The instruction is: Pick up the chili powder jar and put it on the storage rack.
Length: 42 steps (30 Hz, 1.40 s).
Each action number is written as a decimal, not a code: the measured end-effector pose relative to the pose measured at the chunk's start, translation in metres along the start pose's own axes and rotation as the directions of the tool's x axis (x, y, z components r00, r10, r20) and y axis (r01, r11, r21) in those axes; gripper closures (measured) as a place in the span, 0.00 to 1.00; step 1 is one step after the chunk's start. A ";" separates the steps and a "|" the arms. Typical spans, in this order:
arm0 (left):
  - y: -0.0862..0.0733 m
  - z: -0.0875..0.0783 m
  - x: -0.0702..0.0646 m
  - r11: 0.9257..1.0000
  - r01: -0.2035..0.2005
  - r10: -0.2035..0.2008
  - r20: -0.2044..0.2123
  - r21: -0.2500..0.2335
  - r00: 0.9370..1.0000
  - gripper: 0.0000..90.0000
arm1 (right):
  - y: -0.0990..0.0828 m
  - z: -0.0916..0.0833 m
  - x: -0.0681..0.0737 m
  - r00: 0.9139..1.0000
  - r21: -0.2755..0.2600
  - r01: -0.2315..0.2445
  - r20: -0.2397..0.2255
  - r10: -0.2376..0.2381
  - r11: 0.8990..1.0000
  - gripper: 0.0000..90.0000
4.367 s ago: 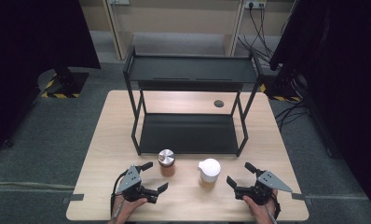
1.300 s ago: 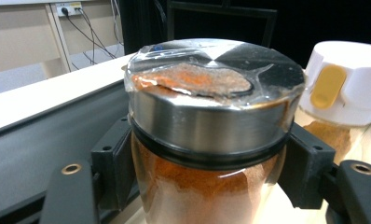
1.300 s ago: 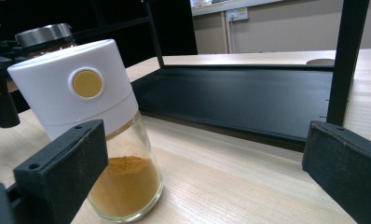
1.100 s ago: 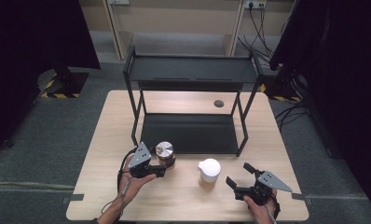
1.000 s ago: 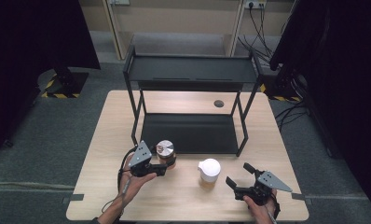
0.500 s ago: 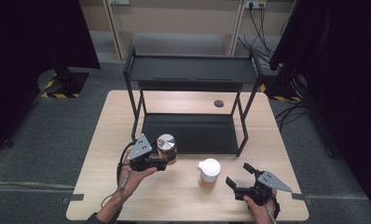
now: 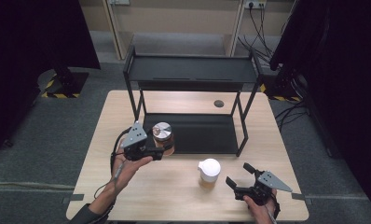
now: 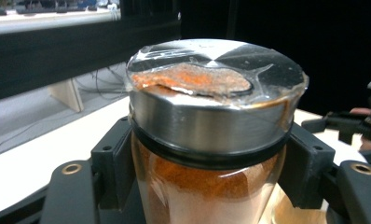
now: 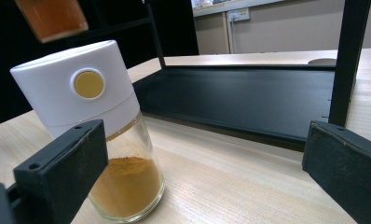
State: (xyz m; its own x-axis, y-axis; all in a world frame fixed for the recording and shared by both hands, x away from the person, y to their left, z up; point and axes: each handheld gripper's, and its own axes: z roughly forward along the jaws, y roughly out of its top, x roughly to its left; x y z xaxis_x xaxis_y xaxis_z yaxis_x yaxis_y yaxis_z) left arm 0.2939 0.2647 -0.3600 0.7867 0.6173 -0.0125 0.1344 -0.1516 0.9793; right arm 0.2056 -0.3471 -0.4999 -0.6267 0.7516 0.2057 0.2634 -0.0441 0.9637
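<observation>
Lifted off the table since earlier, the spice jar (image 7: 162, 138) hangs clamped in the left gripper (image 7: 164, 148) below its steel lid (image 8: 216, 88): smooth, breakable glass, light. Right gripper (image 7: 241, 180) rests wide open, empty.

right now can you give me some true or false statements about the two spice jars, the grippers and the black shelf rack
1. The left gripper is shut on the glass spice jar with the round steel lid. True.
2. That steel-lidded jar stands on the light wooden table. False: it is held in the air, clear of the tabletop.
3. The glass jar with the white plastic cap stands on the table. True.
4. The right gripper grips the white-capped jar. False: its jaws stand open, the jar apart from them.
5. A jar sits on the lower tray of the black metal two-tier rack. False: no jar rests on that tray.
</observation>
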 end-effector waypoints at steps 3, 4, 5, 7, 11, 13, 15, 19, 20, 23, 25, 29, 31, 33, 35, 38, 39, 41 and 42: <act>0.009 -0.001 0.002 1.000 0.001 -0.001 -0.007 0.002 1.000 0.34 | 0.000 0.000 0.000 1.000 0.001 -0.002 0.000 0.002 1.000 0.00; 0.012 -0.001 0.003 1.000 0.002 -0.002 -0.008 0.001 1.000 0.34 | 0.000 0.000 0.000 1.000 0.000 -0.003 -0.001 0.003 1.000 0.00; 0.015 -0.002 0.004 1.000 0.003 -0.003 -0.009 0.003 1.000 0.34 | 0.000 0.000 0.000 1.000 0.000 -0.004 -0.001 0.004 1.000 0.00; 0.020 -0.002 0.006 1.000 0.006 -0.006 -0.014 0.004 1.000 0.34 | 0.000 0.000 -0.001 1.000 0.000 -0.005 -0.001 0.005 1.000 0.00; 0.031 -0.004 0.009 1.000 0.004 -0.004 -0.022 0.004 1.000 0.34 | 0.000 0.000 0.000 1.000 0.000 -0.003 -0.001 0.003 1.000 0.00; 0.037 -0.005 0.010 1.000 0.003 -0.003 -0.024 0.004 1.000 0.34 | 0.000 0.000 -0.001 1.000 0.001 -0.003 -0.001 0.003 1.000 0.00; 0.042 -0.006 0.012 1.000 0.005 -0.005 -0.027 0.007 1.000 0.34 | 0.000 0.001 0.000 1.000 0.001 -0.006 -0.002 0.006 1.000 0.00; 0.052 -0.006 0.015 1.000 0.009 -0.009 -0.034 0.004 0.999 0.34 | 0.000 0.001 0.000 1.000 0.003 -0.006 -0.002 0.006 1.000 0.00; 0.055 -0.006 0.016 1.000 0.006 -0.006 -0.039 0.005 0.999 0.34 | 0.000 0.001 0.000 1.000 0.003 -0.006 -0.002 0.006 1.000 0.00; 0.064 -0.006 0.019 1.000 0.007 -0.006 -0.042 0.011 0.999 0.34 | 0.000 0.001 0.000 1.000 0.003 -0.006 -0.003 0.006 1.000 0.00; 0.069 -0.006 0.020 1.000 0.007 -0.007 -0.046 0.012 0.999 0.34 | 0.000 0.001 0.000 1.000 0.003 -0.006 -0.003 0.006 1.000 0.00; 0.081 -0.007 0.023 1.000 0.010 -0.009 -0.055 0.015 0.998 0.34 | 0.000 0.001 0.000 1.000 0.004 -0.006 -0.004 0.006 1.000 0.00; 0.087 -0.007 0.026 1.000 0.017 -0.016 -0.052 0.018 0.999 0.34 | 0.000 0.001 0.000 1.000 0.005 -0.004 -0.005 0.004 1.000 0.00; 0.093 -0.008 0.028 1.000 0.022 -0.020 -0.054 0.023 0.998 0.34 | 0.000 0.001 0.000 1.000 0.004 -0.004 -0.005 0.004 1.000 0.00; 0.098 -0.008 0.029 0.999 0.021 -0.019 -0.059 0.028 0.998 0.34 | 0.000 0.001 0.000 1.000 0.005 -0.004 -0.005 0.004 1.000 0.00; 0.106 -0.009 0.031 0.999 0.030 -0.028 -0.057 0.027 0.998 0.34 | 0.000 0.001 0.000 1.000 0.005 -0.003 -0.006 0.003 1.000 0.00; 0.108 -0.010 0.031 0.999 0.032 -0.031 -0.057 0.025 0.998 0.34 | 0.000 0.001 0.000 1.000 0.005 -0.003 -0.006 0.003 1.000 0.00; 0.114 -0.011 0.030 0.999 0.028 -0.026 -0.062 0.028 0.998 0.34 | 0.000 0.001 0.000 1.000 0.006 -0.004 -0.006 0.004 1.000 0.00; 0.117 -0.011 0.030 0.999 0.026 -0.024 -0.065 0.029 0.998 0.34 | 0.000 0.001 0.000 1.000 0.005 -0.003 -0.006 0.003 1.000 0.00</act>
State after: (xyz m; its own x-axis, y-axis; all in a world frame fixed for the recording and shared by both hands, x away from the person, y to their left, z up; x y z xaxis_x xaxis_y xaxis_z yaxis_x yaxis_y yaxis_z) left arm 0.3264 0.2741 -0.2435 0.7422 0.6697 -0.0226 0.1719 -0.1577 0.9724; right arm 0.2066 -0.3465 -0.5005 -0.6304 0.7475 0.2093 0.2691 -0.0424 0.9622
